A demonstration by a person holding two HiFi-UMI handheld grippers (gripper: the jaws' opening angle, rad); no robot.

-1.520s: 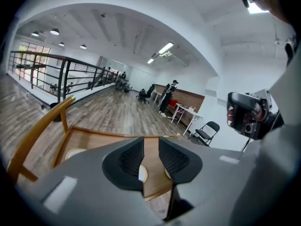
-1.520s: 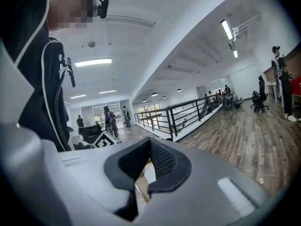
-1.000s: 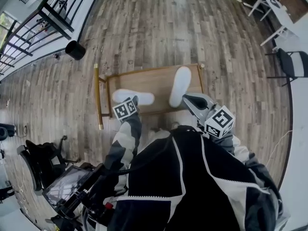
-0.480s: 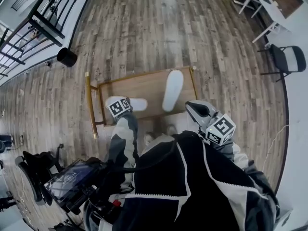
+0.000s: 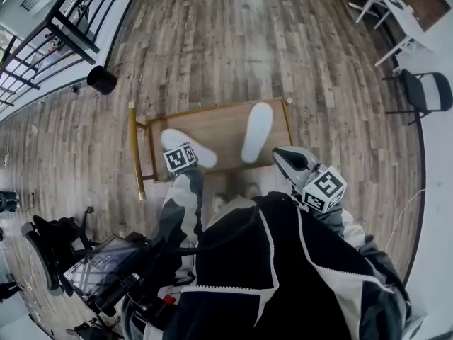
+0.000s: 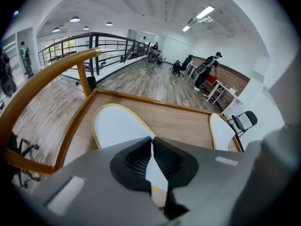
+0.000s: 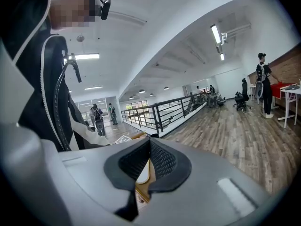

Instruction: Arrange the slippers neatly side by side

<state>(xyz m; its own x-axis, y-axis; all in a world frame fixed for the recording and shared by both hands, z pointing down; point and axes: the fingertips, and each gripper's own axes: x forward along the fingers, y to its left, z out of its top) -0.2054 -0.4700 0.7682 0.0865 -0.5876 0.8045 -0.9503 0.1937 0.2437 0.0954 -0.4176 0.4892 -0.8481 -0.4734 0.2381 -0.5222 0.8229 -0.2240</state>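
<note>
Slipper [image 5: 175,139] at 9 o'clock sits pinched in my just-closed left gripper [image 6: 151,145], right gripper [image 7: 149,146] shut, empty; next, swing it parallel to the other slipper [image 5: 256,131].

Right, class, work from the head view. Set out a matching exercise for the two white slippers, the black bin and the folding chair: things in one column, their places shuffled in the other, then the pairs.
Things
1. left slipper
2. right slipper
3. black bin
4. folding chair

Places
A. on the floor at the far right of the view
B. lying slanted on the left part of the table
C. on the floor beyond the table's left corner
D. lying lengthwise near the table's right edge

Pairs: 1-B, 2-D, 3-C, 4-A
</note>
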